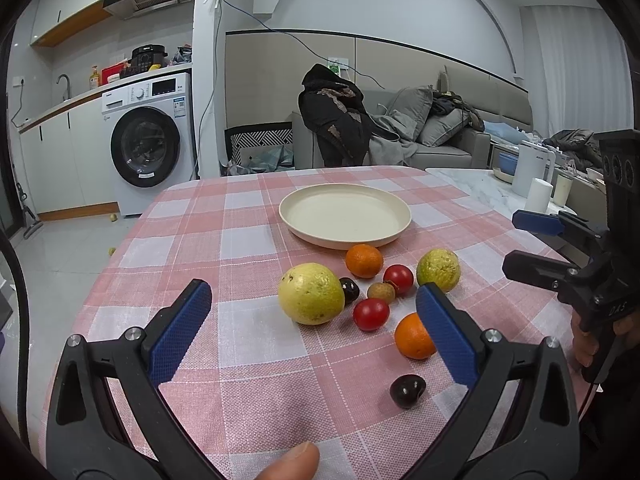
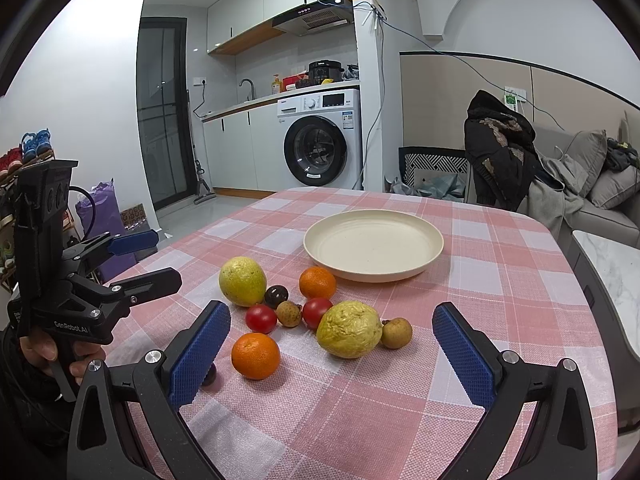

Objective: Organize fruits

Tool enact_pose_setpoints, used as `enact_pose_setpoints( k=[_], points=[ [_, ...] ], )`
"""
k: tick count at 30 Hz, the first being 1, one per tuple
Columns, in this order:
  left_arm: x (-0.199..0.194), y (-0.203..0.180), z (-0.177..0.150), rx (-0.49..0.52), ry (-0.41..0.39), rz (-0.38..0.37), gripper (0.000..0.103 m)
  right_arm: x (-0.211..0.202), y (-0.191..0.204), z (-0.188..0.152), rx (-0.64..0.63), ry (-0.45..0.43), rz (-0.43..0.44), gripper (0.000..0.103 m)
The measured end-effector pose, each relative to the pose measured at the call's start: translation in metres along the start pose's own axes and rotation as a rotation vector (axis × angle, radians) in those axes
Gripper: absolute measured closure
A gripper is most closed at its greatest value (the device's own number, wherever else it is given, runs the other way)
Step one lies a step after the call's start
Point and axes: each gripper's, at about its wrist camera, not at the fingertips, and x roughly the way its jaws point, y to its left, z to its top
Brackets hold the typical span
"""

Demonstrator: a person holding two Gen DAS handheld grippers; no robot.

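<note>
Cream plate [image 1: 345, 216]: bare, on the pink checked tabletop [image 1: 200, 240], just beyond the fruit; likely the collecting spot, judged from the task.
Fruit: none on the plate yet; clustered loose on the cloth between plate and tools.
Guavas: two, yellow-green; left guava [image 1: 311, 293] nearest the left tool, right guava [image 2: 349, 329] nearest the right tool.
Oranges: far orange [image 2: 317, 282] just short of the plate rim; near orange [image 2: 255, 355] closest to the tools.
Tomatoes [image 2: 261, 319]: two, red, mid-cluster, flanking a small brown fruit [image 2: 289, 313].
Dark fruits: one [image 2: 276, 296] touching the left guava; another [image 1: 407, 391] alone at the near edge.
Left tool [image 1: 314, 312]: spread wide, holding nothing, aimed at the left guava; seemingly lined up for a first pick.
Right tool [image 2: 332, 334]: spread wide, holding nothing, right guava framed between its pads.
Hidden: near dark fruit mostly behind the right tool's pad in the right view; a second brown fruit [image 2: 396, 333] unseen from the left view.
Unclear: kinds of the small brown and dark fruits.
</note>
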Motion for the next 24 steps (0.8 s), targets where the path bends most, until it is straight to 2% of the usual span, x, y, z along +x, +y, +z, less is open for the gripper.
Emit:
enact_pose_setpoints(
  k=[24],
  points=[
    [0.0006,0.0035,-0.0026,-0.008,-0.008,-0.001,0.001,-0.0007,-0.0008,0.0002,0.001,0.000,-0.001,0.000]
  ],
)
